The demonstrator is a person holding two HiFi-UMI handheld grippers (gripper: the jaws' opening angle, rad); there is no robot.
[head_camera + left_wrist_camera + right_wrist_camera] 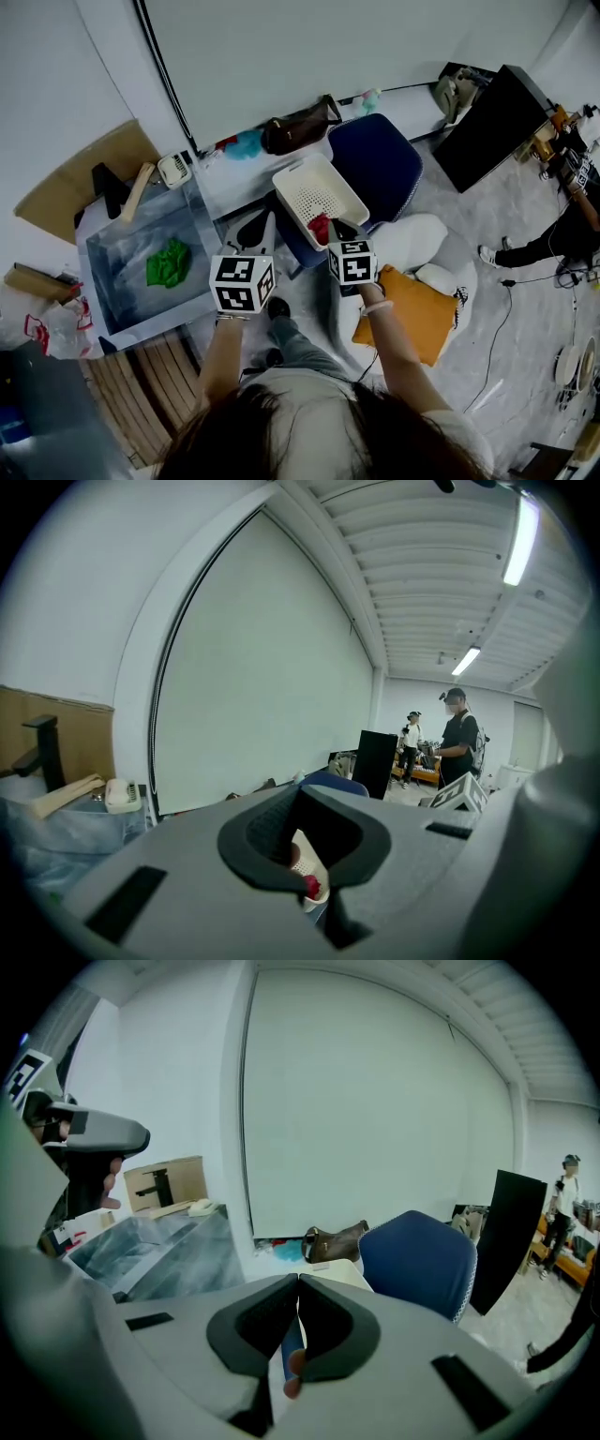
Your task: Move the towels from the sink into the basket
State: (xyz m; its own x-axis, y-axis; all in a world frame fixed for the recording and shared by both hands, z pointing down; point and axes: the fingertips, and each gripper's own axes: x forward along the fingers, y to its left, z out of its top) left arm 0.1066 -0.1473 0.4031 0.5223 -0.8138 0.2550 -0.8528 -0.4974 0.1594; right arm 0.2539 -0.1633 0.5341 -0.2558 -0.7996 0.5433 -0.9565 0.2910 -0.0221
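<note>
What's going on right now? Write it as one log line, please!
right gripper: shut on red towel, by basket | left gripper: shut, empty | green towel: in sink

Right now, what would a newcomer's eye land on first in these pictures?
The bright green towel stands out most, lying crumpled in the sink at the left of the head view. Next comes a red towel at the near rim of the white basket on the blue chair. It seems to be pinched in the shut right gripper.
</note>
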